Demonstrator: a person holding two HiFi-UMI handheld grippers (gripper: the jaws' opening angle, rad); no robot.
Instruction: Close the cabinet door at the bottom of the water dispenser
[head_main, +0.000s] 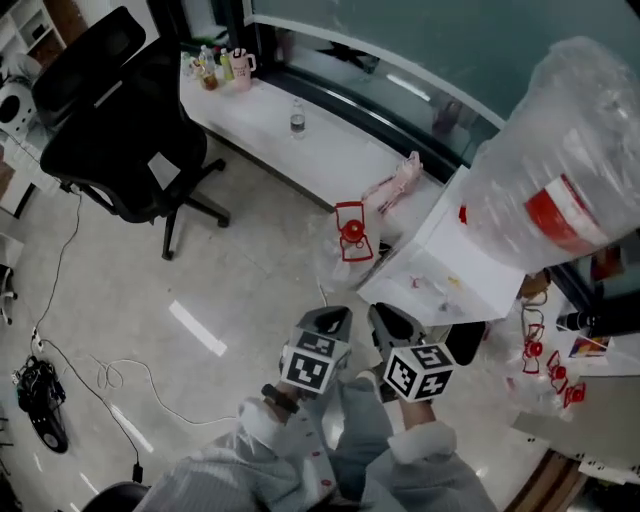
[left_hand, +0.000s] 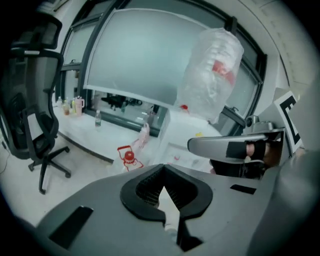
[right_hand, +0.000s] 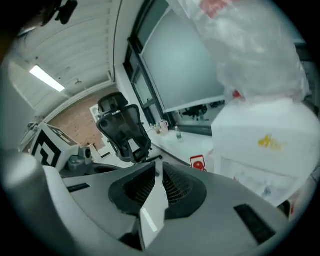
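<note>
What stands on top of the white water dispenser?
A large water bottle wrapped in clear plastic, with a red label, stands on the water dispenser. The bottle covers the dispenser's top beneath it.

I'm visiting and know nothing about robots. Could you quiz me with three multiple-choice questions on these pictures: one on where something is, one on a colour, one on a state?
1. Where does the black office chair stand?
A) on the floor beside the white ledge
B) on top of that ledge
C) tipped over

2. What colour is the label on the big jug atop the water dispenser?
A) blue
B) red
C) green

3. How do the left gripper's jaws stand?
A) wide apart
B) clamped on a bottle
C) closed together, nothing between

Answers:
1 A: its base rests on the floor by the ledge.
2 B: a red band shows on it.
3 C: its own view shows them closed together.
</note>
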